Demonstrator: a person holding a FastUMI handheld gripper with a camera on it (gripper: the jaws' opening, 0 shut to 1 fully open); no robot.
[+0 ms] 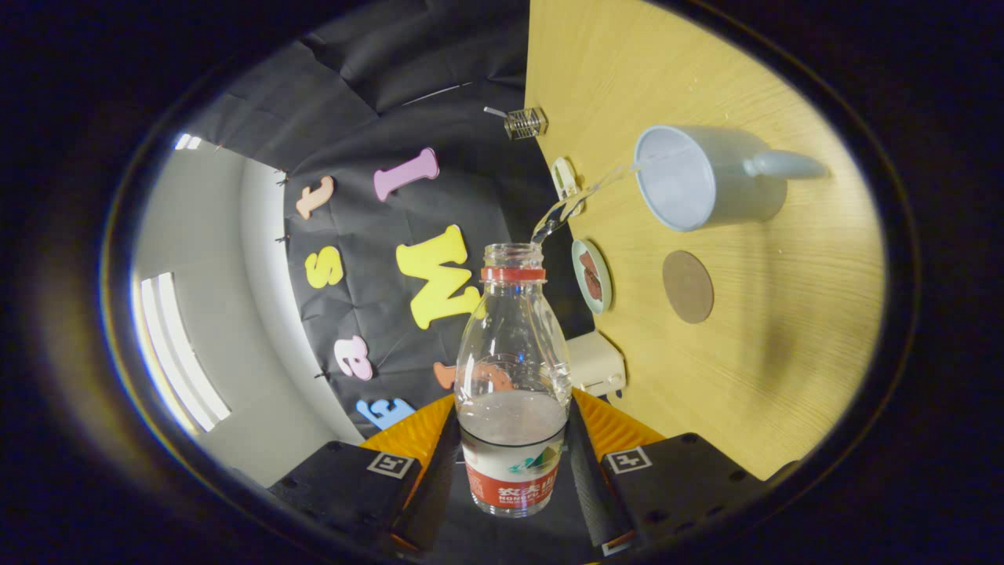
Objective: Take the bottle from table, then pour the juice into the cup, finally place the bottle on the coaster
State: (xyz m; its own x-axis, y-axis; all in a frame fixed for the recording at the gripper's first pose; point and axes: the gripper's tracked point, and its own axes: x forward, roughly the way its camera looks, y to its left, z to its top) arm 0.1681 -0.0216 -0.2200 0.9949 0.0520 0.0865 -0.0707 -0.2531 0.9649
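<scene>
My gripper [514, 463] is shut on a clear plastic bottle [514, 369] with a red neck ring and a red-and-white label; both fingers [584, 463] press on its lower body. The view is rolled on its side, so the bottle is tipped toward the wooden table [769, 337]. Its cap is off, and a thin stream of clear liquid [576, 202] runs from the mouth into the pale blue cup [698, 180] with a handle, just beyond the mouth. A round brown coaster [688, 286] lies on the table beside the cup, nearer the fingers. Some liquid remains in the bottle.
Along the table's back edge stand a small round dish [592, 276], a white box [596, 362], a white clip-like object [563, 179] and a small clear container [525, 122]. The black cloth wall [376, 235] rises behind that edge.
</scene>
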